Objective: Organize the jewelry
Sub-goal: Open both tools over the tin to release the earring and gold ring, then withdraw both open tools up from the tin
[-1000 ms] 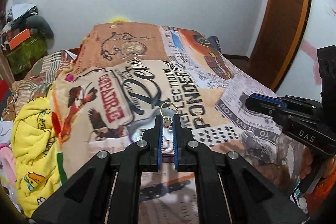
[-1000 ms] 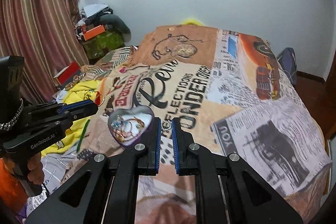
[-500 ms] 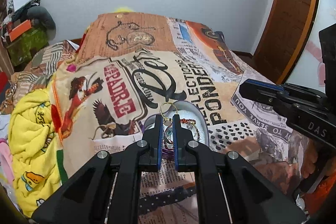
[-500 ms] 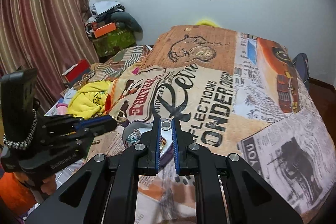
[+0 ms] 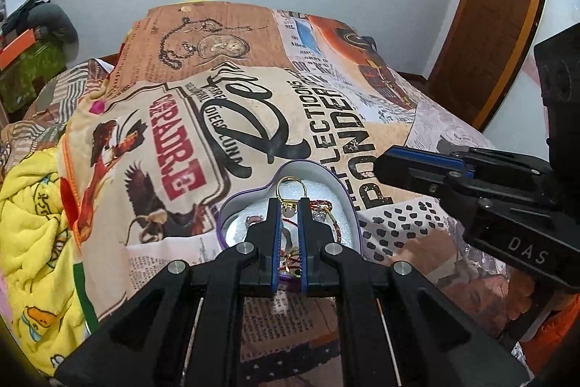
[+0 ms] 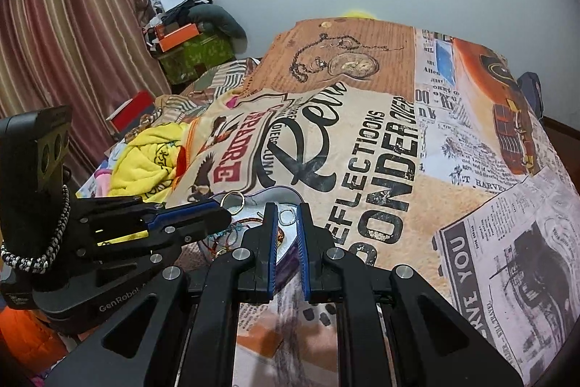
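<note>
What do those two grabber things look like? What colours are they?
Both are black plastic with silver screws and blue pads inside the fingers. The left gripper reads "GenRobot" and has a black-and-white braided cord. The right gripper reads "DAS".

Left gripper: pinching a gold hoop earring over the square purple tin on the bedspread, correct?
Not quite: the tin is heart-shaped, not square, as the left wrist view shows. The rest holds: the left gripper pinches the gold hoop earring over it, on the bedspread.
</note>
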`<action>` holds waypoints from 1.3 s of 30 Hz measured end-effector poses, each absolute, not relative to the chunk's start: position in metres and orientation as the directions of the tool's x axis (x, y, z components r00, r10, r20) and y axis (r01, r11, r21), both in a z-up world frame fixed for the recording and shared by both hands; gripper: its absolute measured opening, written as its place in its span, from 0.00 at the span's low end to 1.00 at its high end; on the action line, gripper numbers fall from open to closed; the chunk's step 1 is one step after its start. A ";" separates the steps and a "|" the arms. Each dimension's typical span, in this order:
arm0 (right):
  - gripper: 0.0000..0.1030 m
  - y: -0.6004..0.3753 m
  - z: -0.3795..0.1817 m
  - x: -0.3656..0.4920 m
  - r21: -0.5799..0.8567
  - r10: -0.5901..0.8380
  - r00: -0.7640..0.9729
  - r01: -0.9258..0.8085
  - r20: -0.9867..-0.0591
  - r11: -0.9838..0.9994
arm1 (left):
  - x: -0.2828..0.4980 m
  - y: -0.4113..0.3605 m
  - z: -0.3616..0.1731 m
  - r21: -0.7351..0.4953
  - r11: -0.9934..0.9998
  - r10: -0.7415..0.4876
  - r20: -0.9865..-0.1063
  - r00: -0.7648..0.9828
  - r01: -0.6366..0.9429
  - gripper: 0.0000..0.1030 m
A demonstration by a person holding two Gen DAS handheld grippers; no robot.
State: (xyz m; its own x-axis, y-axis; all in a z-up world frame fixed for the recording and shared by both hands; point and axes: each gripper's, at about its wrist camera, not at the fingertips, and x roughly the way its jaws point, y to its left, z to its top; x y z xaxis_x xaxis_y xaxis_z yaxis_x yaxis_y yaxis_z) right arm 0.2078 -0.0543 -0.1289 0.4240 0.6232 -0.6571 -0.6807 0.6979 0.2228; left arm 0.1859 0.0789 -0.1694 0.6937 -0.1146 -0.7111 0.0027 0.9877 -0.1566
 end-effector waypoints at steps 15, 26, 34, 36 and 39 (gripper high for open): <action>0.09 -0.043 -0.135 0.210 0.238 0.632 0.396 -0.691 -0.666 0.683 | 0.187 0.083 -0.172 -0.154 0.988 -0.118 -0.718 0.686 0.010 0.07; 0.09 -0.025 -0.147 0.203 0.229 0.630 0.350 -0.722 -0.694 0.653 | 0.171 0.109 -0.171 -0.173 0.984 -0.088 -0.715 0.693 -0.053 0.19; 0.09 -0.018 -0.152 0.198 0.199 0.608 0.342 -0.735 -0.717 0.648 | 0.163 0.113 -0.171 -0.151 0.986 -0.055 -0.714 0.698 -0.076 0.29; 0.09 -0.017 -0.152 0.198 0.188 0.598 0.343 -0.736 -0.724 0.650 | 0.163 0.114 -0.170 -0.142 0.986 -0.045 -0.714 0.698 -0.082 0.30; 0.09 -0.016 -0.153 0.197 0.163 0.578 0.354 -0.736 -0.735 0.658 | 0.162 0.115 -0.168 -0.133 0.987 -0.034 -0.713 0.700 -0.088 0.33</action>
State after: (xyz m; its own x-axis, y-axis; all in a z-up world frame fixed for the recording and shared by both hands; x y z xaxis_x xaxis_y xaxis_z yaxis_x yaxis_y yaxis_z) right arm 0.1971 -0.0159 -0.1532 0.3540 0.5782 -0.7351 -0.7356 0.6575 0.1630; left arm 0.1617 0.1153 -0.1680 0.7003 -0.0339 -0.7130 -0.0879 0.9872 -0.1332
